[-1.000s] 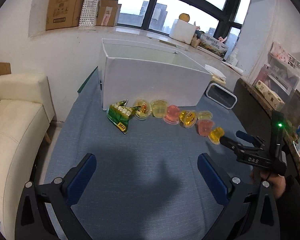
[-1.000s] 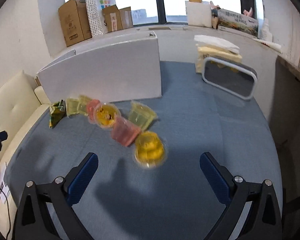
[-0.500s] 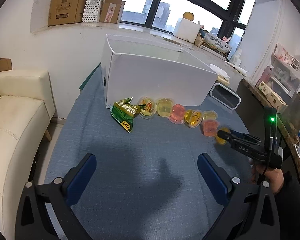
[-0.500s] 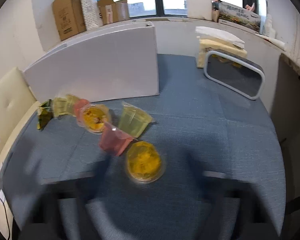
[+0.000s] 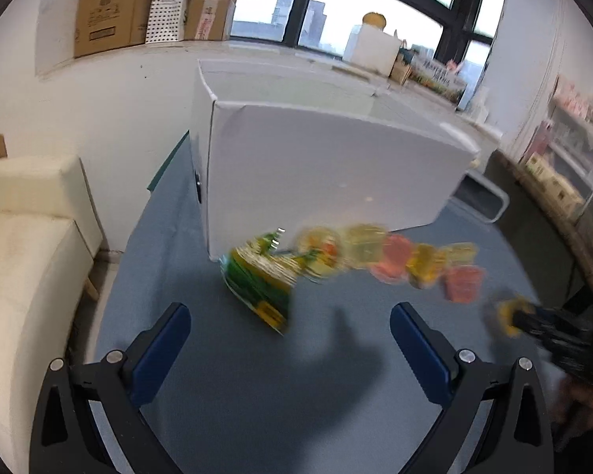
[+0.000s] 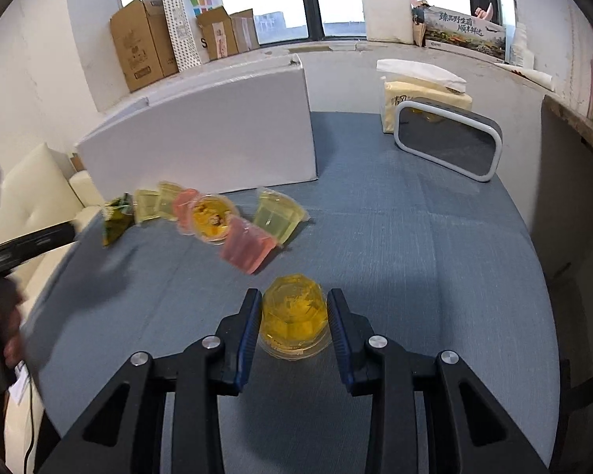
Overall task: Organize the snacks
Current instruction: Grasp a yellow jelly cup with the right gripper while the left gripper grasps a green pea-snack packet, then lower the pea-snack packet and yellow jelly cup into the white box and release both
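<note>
Right gripper (image 6: 294, 320) fingers clamped on yellow jelly cup (image 6: 293, 316), cup upright on desk (image 6: 415, 260), nearest end of snack row. Left gripper (image 5: 288, 339) fingers spread wide, empty, facing green snack packet (image 5: 259, 280) (likely next pick). White box (image 6: 201, 138) behind row, probable destination.

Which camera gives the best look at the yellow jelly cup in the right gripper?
The right wrist view: the yellow jelly cup sits sharp and central, clamped between the right gripper pads. In the left wrist view it is only a small blurred yellow patch at the far right, partly hidden by that gripper.
</note>
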`<move>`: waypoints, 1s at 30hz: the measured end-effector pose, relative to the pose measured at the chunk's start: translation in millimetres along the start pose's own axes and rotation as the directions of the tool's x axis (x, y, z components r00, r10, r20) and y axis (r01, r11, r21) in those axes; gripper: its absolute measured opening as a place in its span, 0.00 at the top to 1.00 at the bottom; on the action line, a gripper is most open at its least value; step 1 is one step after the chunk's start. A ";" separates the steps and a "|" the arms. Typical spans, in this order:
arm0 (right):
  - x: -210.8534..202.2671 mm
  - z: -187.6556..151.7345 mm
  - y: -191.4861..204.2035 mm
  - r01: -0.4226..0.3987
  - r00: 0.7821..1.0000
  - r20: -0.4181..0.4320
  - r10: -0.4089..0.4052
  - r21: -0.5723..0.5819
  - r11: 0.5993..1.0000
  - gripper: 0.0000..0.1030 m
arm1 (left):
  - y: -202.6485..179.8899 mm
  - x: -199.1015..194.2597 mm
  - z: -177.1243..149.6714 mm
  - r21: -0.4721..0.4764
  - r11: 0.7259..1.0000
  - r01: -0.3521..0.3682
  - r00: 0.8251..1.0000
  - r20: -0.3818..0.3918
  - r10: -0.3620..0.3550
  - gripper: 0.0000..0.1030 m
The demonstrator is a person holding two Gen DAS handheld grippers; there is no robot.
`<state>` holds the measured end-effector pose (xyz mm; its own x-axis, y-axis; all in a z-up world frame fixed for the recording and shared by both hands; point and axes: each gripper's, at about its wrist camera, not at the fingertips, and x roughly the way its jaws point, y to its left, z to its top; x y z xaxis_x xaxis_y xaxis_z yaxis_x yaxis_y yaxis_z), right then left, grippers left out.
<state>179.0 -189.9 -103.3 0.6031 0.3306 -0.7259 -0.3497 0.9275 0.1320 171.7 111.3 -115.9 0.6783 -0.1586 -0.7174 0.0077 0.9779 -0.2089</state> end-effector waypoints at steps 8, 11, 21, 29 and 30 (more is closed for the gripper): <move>-29.5 -6.2 6.4 -0.025 0.999 0.043 0.025 0.007 1.000 0.64 | 16.4 38.8 12.0 -0.008 1.000 -0.001 0.999 -0.054 0.000 0.03; -29.4 -6.4 6.5 -0.026 0.999 0.035 0.025 0.007 1.000 0.64 | 16.8 40.6 15.9 -0.010 1.000 0.007 0.999 -0.052 -0.007 0.29; -30.3 -3.1 20.0 -0.057 0.998 0.041 0.057 -0.020 0.998 0.64 | 0.8 0.5 5.3 -0.007 0.994 0.110 0.994 -0.002 -0.110 0.51; -25.8 33.6 43.4 -0.121 0.989 0.077 0.126 -0.060 0.991 0.64 | -28.8 -74.3 28.1 0.060 0.988 0.143 0.977 0.153 -0.151 0.50; -25.7 42.1 46.5 -0.133 0.986 0.089 0.139 -0.072 0.988 0.64 | -28.9 -80.8 32.3 0.065 0.989 0.135 0.975 0.170 -0.144 0.50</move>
<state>177.5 -148.0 -50.1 0.6096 0.4708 -0.6378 -0.4778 0.8602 0.1783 140.4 100.2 -30.4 0.7853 -0.2724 -0.5561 0.1472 0.9544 -0.2597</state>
